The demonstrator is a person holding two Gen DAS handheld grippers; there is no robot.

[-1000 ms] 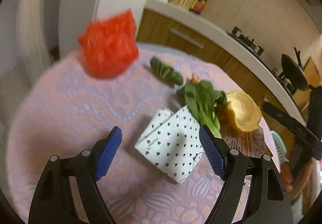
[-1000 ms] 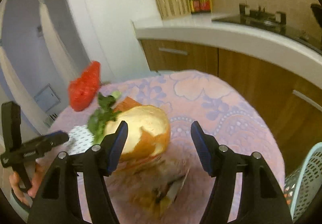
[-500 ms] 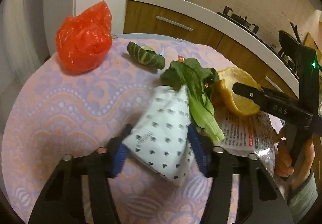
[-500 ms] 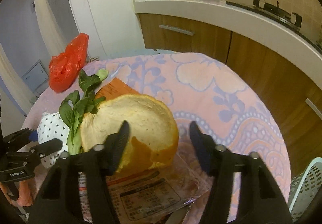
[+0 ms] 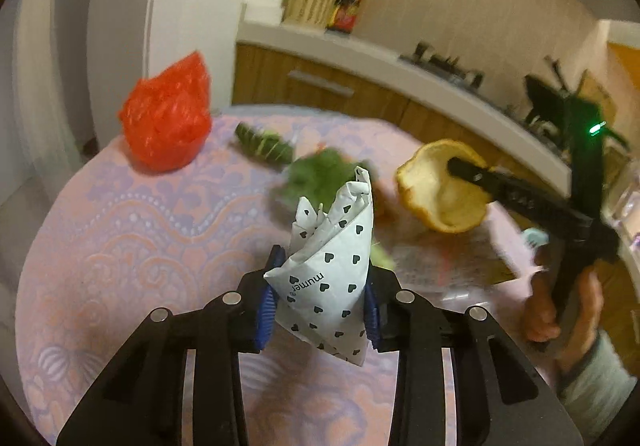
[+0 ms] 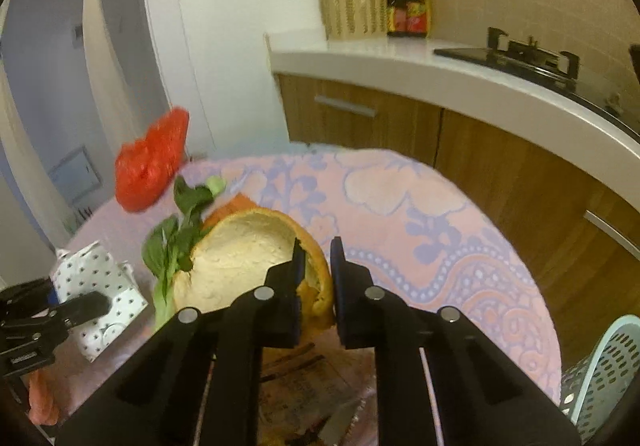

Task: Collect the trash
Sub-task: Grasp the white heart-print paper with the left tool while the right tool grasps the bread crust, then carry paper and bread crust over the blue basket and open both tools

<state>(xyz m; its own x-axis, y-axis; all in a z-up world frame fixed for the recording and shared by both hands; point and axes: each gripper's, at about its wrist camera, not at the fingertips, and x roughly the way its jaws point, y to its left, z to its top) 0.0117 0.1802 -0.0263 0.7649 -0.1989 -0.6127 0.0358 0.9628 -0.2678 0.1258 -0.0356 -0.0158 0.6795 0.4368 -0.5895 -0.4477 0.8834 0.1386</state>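
Clamped from both sides, the left gripper [image 5: 318,304] has its blue pads [image 5: 265,310] pressed into a folded white paper packet printed with small black hearts [image 5: 334,270], which stands raised above the table's pink and lilac patterned cloth [image 5: 120,246]. At the far left of that wrist view a crumpled red plastic bag [image 5: 166,119] sits near the table's back edge. To its right lies a green vegetable scrap [image 5: 262,143], and beside that a blurred bunch of leafy greens [image 5: 320,179] just behind the packet's tip. Further right, the right gripper [image 6: 316,268] is closed on the rim of a hollow orange peel [image 5: 442,187], one finger inside the white pith and the other outside against the skin. The peel appears lifted off a printed plastic wrapper [image 5: 436,266] lying on the cloth beneath it. In the right wrist view the greens [image 6: 176,242] lie just left of the peel [image 6: 240,258], touching its edge, with the packet [image 6: 96,286] further left. A pale blue perforated basket [image 6: 604,370] shows at the lower right, beyond the table's edge. Behind the table a white countertop [image 6: 400,67] carries a woven basket [image 6: 352,11], dark sauce bottles [image 6: 408,7] and a gas hob [image 6: 528,53].
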